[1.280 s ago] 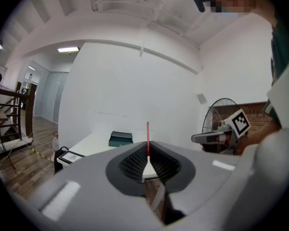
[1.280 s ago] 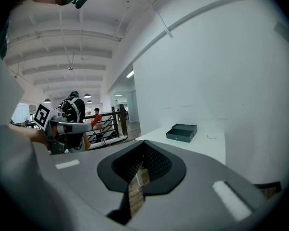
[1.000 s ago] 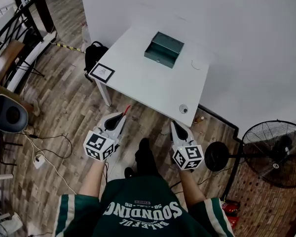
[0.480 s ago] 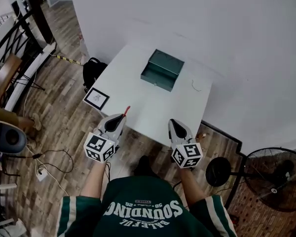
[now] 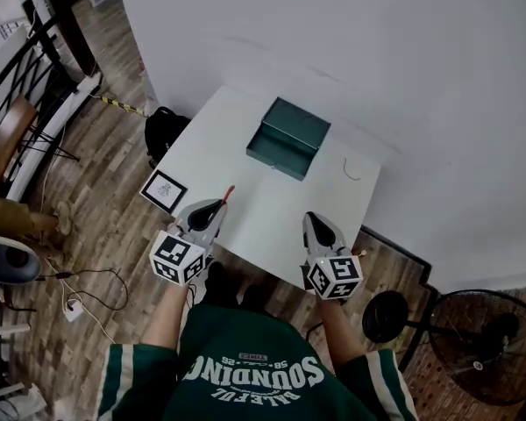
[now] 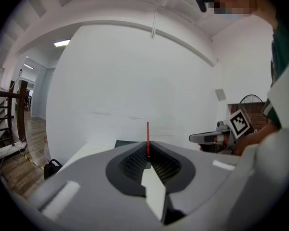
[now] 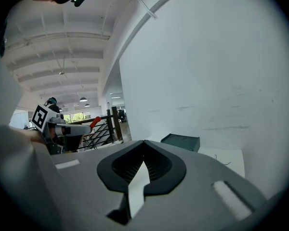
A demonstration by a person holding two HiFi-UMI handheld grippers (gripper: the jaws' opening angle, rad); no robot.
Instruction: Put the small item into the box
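My left tool [image 5: 219, 205] is clamped on a thin red stick [image 5: 227, 194]. The stick pokes out past the tips, over the near edge of the white worktop [image 5: 254, 209]. My right tool [image 5: 315, 222] is pinched together with nothing in it, hovering at the same edge. The green box [image 5: 289, 137] sits well ahead of both, toward the wall. Its lid is down, so I cannot tell what it contains.

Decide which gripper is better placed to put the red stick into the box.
Left, probably: the left gripper is shut on the red stick; the right gripper is shut, empty.
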